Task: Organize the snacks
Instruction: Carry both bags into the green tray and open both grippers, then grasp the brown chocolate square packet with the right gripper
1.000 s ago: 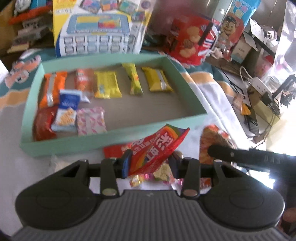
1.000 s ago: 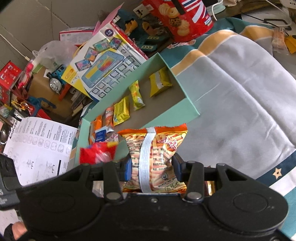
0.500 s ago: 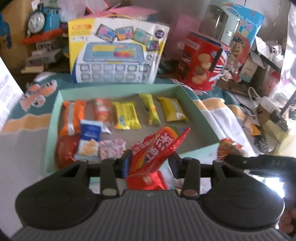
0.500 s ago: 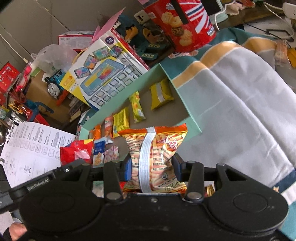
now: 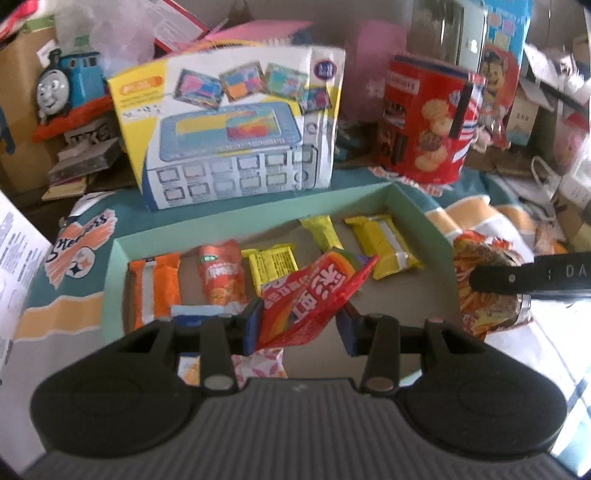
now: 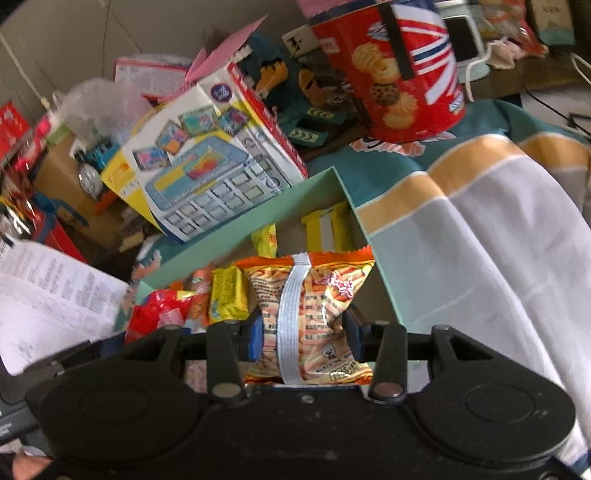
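Fingers of the left gripper (image 5: 299,325) pinch a red rainbow packet (image 5: 314,295) above the green tray (image 5: 424,229) of snacks. In the right view, the right gripper (image 6: 304,328) clamps an orange striped packet (image 6: 314,295) over the tray's near corner.

A bed cover (image 6: 491,236) in grey, orange and teal lies underneath. Behind it, clutter stands against a plain beige wall (image 6: 74,33): a toy box (image 5: 236,129), a blue toy train (image 5: 66,88), a red biscuit tin (image 5: 428,118). Bright daylight floods in at the right.
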A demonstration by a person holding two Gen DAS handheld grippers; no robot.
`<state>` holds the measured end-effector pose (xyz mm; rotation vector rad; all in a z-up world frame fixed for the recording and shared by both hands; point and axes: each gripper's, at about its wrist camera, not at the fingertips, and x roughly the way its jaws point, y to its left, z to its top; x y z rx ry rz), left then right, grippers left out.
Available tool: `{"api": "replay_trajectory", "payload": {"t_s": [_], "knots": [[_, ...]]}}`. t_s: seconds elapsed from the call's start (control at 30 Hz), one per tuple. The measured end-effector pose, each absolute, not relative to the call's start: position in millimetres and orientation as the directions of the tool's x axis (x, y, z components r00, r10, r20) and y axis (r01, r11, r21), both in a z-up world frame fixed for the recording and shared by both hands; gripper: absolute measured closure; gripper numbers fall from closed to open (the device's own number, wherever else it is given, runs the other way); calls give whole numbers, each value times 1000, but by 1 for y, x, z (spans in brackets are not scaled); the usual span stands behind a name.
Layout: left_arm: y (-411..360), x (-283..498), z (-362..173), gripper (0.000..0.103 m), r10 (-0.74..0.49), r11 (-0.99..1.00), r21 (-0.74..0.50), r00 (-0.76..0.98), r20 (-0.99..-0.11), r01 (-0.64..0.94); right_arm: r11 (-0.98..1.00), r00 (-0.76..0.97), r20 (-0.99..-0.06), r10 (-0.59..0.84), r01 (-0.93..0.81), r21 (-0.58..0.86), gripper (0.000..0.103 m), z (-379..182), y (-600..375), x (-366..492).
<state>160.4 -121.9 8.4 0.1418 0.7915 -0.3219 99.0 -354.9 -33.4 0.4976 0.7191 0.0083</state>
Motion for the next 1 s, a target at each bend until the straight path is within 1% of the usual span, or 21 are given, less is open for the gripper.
{"api": "replay_trajectory", "payload": {"t_s": [0.17,0.23,0.27,0.3,0.33,0.37,0.4,0.43,0.57,0.73,1.0], "knots": [[-130,175,-12,61,-201,939,37,635,-746,341,912,730,-665,161,148,383,61,-42,-349,124],[-133,179,-20,58,-187,939,50,626,-758,341,921,723,-674,153,143,362,59,-44,-348,131],[-135,181,-24,54,-177,937,61,621,-764,343,924,721,-677,149,141,354,58,-46,-347,134],[-137,182,-27,36,-166,935,75,614,-772,347,926,717,-682,143,145,348,53,-46,-347,136],[-139,182,-32,24,-144,933,98,610,-779,346,923,717,-683,141,155,353,29,-47,-348,137],[-140,180,-34,5,-123,933,122,617,-778,339,918,724,-677,135,166,361,6,-47,-349,135],[-140,177,-35,1,-104,932,147,633,-767,331,913,742,-658,131,168,372,2,-45,-351,130],[-139,174,-36,1,-97,931,158,640,-762,329,912,753,-645,126,168,375,1,-44,-351,126],[-131,172,-36,1,-108,942,117,615,-781,314,900,760,-636,132,178,399,0,-43,-354,116],[-120,164,-23,0,-121,954,81,617,-778,289,876,763,-630,140,200,438,0,-42,-359,100],[-104,137,-5,0,-141,967,27,620,-772,253,863,763,-629,148,211,459,0,-36,-355,64]]}}
